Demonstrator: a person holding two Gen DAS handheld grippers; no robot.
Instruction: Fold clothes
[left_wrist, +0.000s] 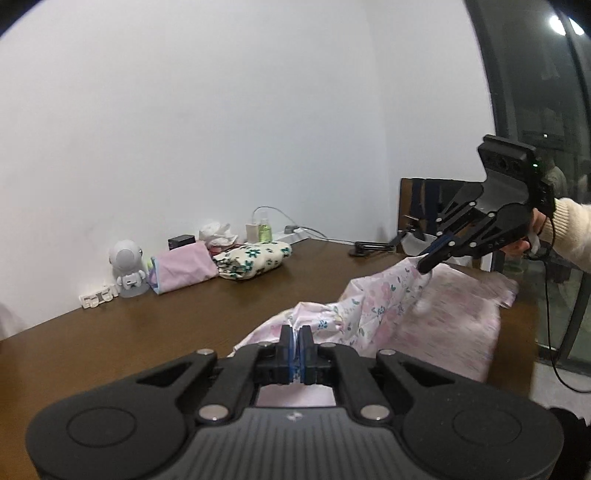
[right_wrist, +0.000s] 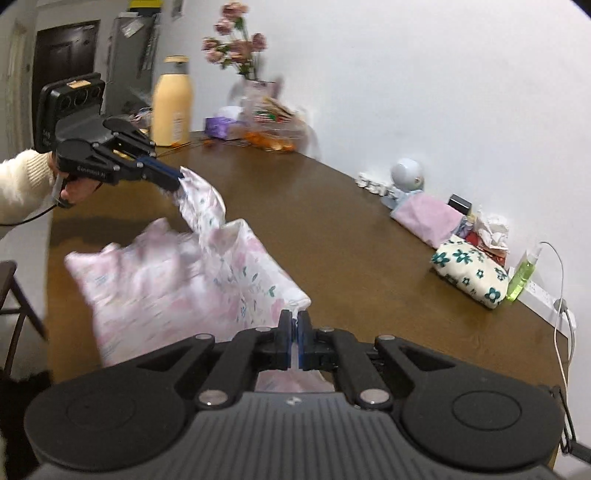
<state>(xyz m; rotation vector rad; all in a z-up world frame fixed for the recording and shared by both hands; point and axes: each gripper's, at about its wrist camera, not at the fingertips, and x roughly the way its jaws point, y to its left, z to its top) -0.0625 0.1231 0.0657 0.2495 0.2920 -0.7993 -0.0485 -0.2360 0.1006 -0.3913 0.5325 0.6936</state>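
A pale pink floral garment (left_wrist: 384, 310) is stretched between both grippers over the brown wooden table (left_wrist: 184, 317), and its lower part is blurred. In the left wrist view my left gripper (left_wrist: 295, 334) is shut on one edge of the cloth. Farther right, my right gripper (left_wrist: 424, 264), held by a hand in a cream sleeve, pinches another edge. The right wrist view shows the right gripper (right_wrist: 294, 321) shut on a corner of the garment (right_wrist: 177, 280). There the left gripper (right_wrist: 181, 182) lifts the far edge at the upper left.
Along the wall lie a folded pink cloth (left_wrist: 184, 267) and a folded cream cloth with teal flowers (left_wrist: 255, 260). Beside them are a small white robot figure (left_wrist: 127, 267), a green bottle (right_wrist: 522, 275) and a power strip. A yellow bottle (right_wrist: 173, 103) and a flower vase (right_wrist: 255, 96) stand at the table's far end.
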